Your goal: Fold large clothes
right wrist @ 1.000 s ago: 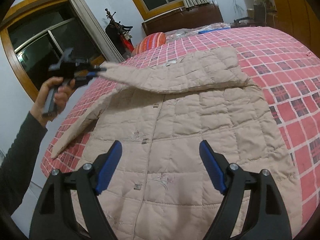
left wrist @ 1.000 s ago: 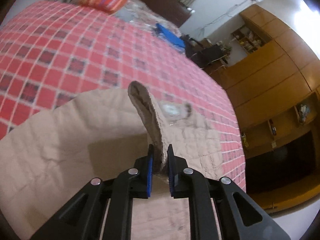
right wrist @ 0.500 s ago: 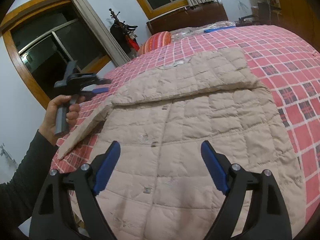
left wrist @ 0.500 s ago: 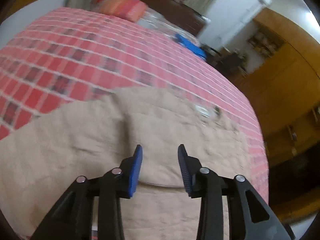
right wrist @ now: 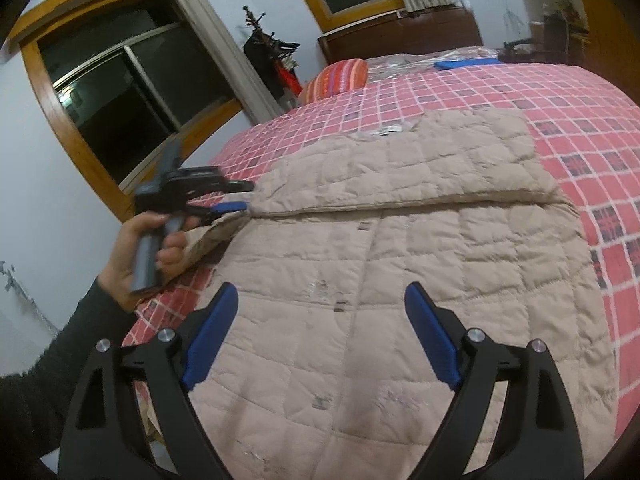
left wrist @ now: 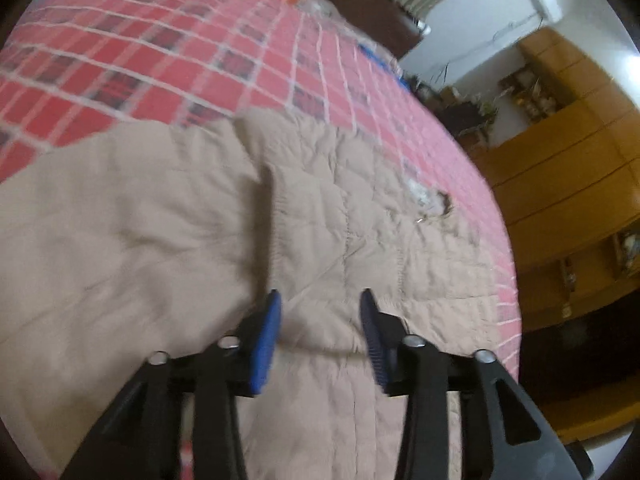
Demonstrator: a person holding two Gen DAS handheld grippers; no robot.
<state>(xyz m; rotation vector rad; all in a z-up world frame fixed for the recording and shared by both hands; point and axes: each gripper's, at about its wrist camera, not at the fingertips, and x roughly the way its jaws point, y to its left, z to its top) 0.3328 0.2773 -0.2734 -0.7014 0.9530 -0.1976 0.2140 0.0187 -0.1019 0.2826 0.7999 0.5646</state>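
The coat (right wrist: 400, 280) lies flat on the bed (right wrist: 580, 100). Left tongs (left wrist: 320, 300) and right tongs (right wrist: 320, 296) hang over the coat, both wide, holding nothing.

**Around the bed**

A red checked bedspread (right wrist: 568, 92) covers the bed. At its far end lies a striped orange pillow (right wrist: 336, 80), with a blue flat thing (right wrist: 464, 64) near it. Two dark windows (right wrist: 132, 100) in wooden frames have pale curtains. A coat stand (right wrist: 264, 46) stands between them. Wooden cupboards (left wrist: 560, 168) line the other wall.
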